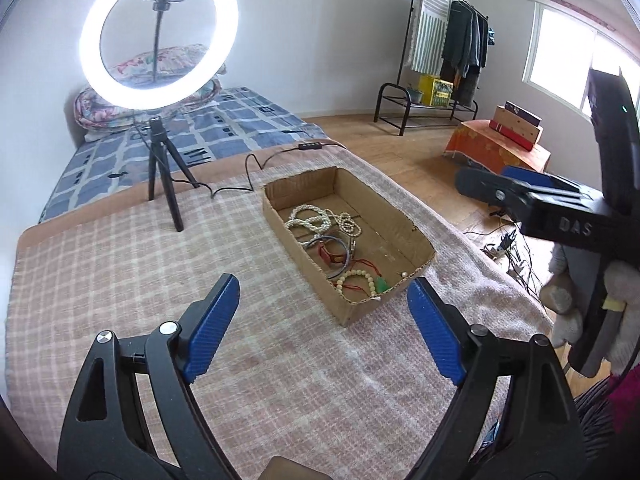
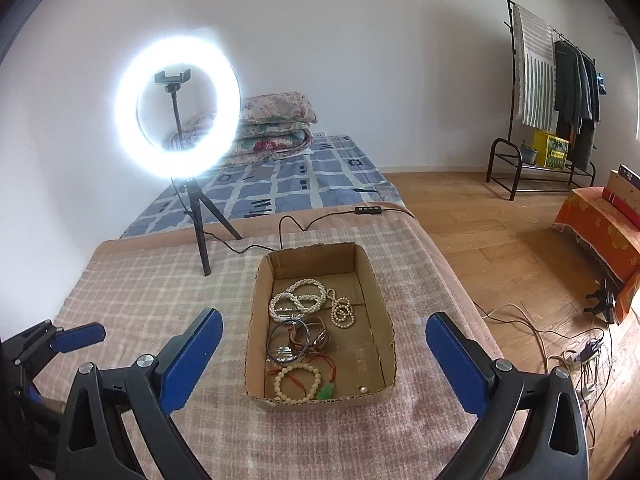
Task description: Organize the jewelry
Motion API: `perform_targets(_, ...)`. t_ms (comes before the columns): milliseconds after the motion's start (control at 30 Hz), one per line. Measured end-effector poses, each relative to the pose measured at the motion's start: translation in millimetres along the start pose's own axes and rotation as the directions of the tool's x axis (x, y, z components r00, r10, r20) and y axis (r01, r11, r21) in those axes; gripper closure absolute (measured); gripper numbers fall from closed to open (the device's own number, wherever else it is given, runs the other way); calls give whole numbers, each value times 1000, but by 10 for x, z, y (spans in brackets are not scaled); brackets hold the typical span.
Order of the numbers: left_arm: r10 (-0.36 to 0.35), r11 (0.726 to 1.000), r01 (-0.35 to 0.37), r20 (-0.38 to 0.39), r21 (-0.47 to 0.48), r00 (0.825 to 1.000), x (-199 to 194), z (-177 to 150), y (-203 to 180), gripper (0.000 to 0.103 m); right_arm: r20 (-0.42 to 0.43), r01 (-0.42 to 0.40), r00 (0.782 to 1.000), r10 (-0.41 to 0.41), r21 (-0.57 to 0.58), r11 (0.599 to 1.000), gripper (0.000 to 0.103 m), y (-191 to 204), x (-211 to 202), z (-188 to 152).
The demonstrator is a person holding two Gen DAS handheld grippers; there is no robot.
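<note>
A shallow cardboard box (image 2: 320,334) sits on a pink checked blanket (image 2: 152,292) that covers the work surface, and all the jewelry lies inside it. Toward the far end is a coiled white pearl necklace (image 2: 298,300) with a smaller string of cream beads (image 2: 342,312) just beside it; in the middle lie dark bangles (image 2: 288,342) tangled with a brown strap; at the near end rests a cream bead bracelet (image 2: 298,384) with red cord and a green pendant (image 2: 326,392), and a small silver bead sits apart near the front wall. The left gripper (image 1: 324,328) hangs above the blanket just short of the box, its blue-padded jaws spread wide with nothing between them. The right gripper (image 2: 324,354) is likewise wide open and empty, framing the box from above. A lit ring light (image 2: 178,106) on a black tripod stands on the blanket beyond the box, its cable trailing past the far edge.
</note>
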State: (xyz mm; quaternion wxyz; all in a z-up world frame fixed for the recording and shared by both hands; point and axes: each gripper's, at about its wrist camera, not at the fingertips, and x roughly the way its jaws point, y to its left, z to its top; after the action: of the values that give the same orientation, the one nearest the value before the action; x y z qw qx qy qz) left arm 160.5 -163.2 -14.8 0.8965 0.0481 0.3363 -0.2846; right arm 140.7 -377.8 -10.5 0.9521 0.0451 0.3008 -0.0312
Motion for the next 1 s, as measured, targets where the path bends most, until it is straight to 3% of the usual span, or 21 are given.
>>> perform_targets(133, 20, 1000, -20, 32, -11, 999, -127, -8, 63, 6, 15, 3, 1000, -3, -17, 1000, 0, 60, -137, -85)
perform_targets(433, 59, 998, -59, 69, -2, 996, -318, -19, 85, 0, 32, 13, 999, -11, -63, 998, 0, 189, -339, -246)
perform_targets(1000, 141, 989, -144, 85, 24, 986, -421, -94, 44, 0, 72, 21, 997, -15, -84, 996, 0, 261, -454, -354)
